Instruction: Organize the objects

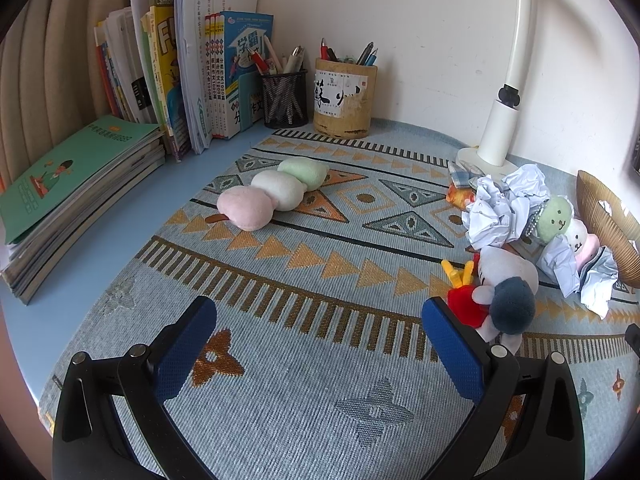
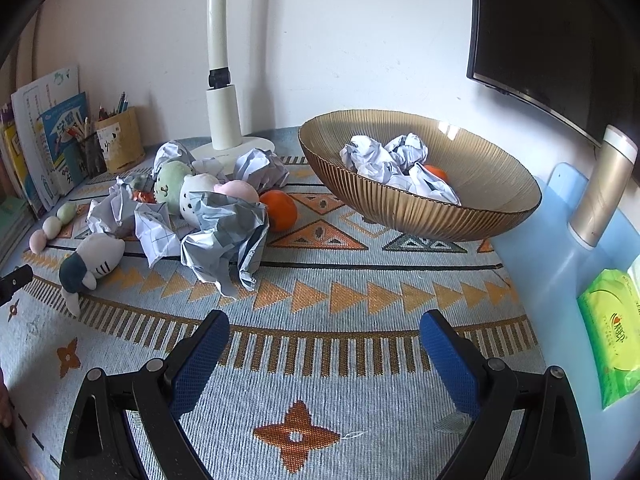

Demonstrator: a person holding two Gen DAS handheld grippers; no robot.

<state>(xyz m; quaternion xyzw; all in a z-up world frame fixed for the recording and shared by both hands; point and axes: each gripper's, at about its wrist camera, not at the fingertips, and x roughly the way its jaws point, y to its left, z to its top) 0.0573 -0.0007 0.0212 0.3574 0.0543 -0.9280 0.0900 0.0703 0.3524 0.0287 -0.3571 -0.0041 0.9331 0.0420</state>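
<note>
Both our grippers, left gripper and right gripper, hung spread and empty; next, we judged, crumpled paper into the bowl.

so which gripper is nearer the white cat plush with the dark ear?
Left. The left gripper has the cat plush right beside its right finger. The right gripper sits farther off, with the plush far to its left.

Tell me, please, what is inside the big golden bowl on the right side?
The golden bowl holds several crumpled paper balls. An orange lies partly hidden behind them. The near wall and the papers cover the bowl's bottom, so anything under them cannot be seen.
</note>
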